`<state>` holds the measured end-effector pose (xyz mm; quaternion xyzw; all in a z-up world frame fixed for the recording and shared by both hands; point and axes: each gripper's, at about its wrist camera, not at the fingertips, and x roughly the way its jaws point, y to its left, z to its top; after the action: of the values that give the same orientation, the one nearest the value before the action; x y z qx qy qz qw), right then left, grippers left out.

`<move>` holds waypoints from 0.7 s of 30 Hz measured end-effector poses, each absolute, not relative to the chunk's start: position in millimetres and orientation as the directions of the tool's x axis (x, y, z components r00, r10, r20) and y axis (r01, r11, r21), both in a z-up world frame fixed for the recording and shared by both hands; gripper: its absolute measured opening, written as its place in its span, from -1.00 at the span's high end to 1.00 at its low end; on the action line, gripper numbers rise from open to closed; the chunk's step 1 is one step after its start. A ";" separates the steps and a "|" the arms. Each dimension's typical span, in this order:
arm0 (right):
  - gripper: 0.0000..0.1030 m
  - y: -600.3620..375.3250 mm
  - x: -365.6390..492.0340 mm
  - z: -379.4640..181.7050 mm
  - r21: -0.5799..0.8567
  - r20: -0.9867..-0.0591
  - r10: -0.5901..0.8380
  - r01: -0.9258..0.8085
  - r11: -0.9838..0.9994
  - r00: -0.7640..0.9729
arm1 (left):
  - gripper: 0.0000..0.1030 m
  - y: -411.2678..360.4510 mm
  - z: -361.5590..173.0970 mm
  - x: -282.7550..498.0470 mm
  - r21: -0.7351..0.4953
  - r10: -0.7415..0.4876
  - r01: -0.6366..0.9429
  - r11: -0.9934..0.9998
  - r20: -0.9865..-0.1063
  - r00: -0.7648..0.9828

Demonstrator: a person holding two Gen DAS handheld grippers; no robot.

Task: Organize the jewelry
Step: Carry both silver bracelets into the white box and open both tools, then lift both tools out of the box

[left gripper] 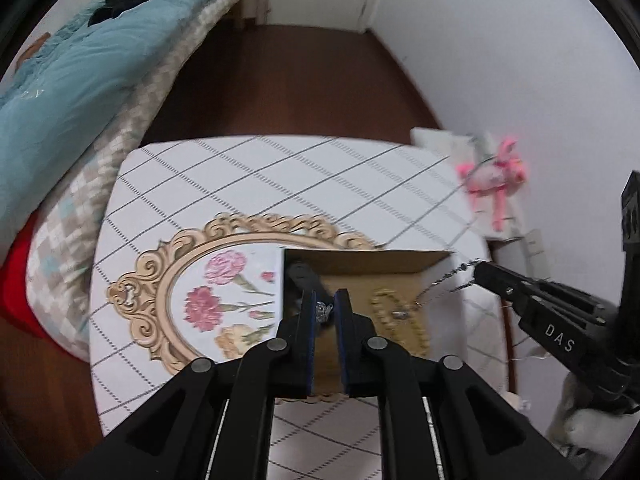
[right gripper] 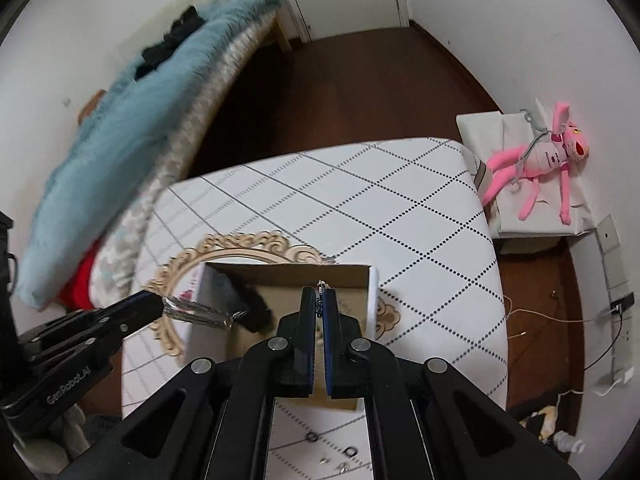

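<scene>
An open cardboard box stands on an ornate floral tray on the white table. A gold bead necklace lies inside the box. My left gripper is shut on a small silver jewelry piece above the box; in the right wrist view the left gripper holds a shiny silver piece over the box's left side. My right gripper is shut on a thin silver chain over the box; the left wrist view shows that chain hanging from the right gripper.
Small black rings and tiny silver bits lie on the table near its front edge. A bed with a teal blanket is at left. A pink plush toy lies on a white box at right. Cables trail on the floor at right.
</scene>
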<state>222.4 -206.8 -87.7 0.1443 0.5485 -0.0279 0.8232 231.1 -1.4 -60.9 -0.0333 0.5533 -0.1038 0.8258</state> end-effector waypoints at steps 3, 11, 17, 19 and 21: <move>0.91 -208.3 237.3 -108.4 0.168 -0.944 0.096 0.208 0.964 0.316 | 0.44 0.9 -70.1 236.6 -0.137 -0.168 0.111 0.984 -0.920 0.353; -0.14 -215.1 238.9 -123.5 0.119 -0.959 0.053 0.226 0.967 0.279 | -0.83 16.2 -82.0 238.0 -0.045 -0.060 0.048 0.998 -0.919 0.389; -0.87 -205.5 224.0 -126.4 -0.025 -0.961 -0.079 0.203 0.979 0.265 | -1.00 14.8 -94.2 225.3 0.017 -0.005 0.050 0.999 -0.908 0.418; -0.87 -199.6 215.9 -132.1 -0.078 -0.959 -0.125 0.189 0.979 0.253 | -1.00 12.6 -98.2 220.9 0.027 0.001 0.057 0.998 -0.906 0.422; -0.89 -195.7 209.6 -137.6 -0.102 -0.958 -0.146 0.181 0.978 0.246 | -1.00 11.0 -101.4 217.4 0.029 0.002 0.058 0.998 -0.908 0.418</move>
<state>209.6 -195.7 -137.6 0.0146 0.6053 -0.1036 0.7891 217.4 11.0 -101.4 0.0279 0.5391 -0.0169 0.8416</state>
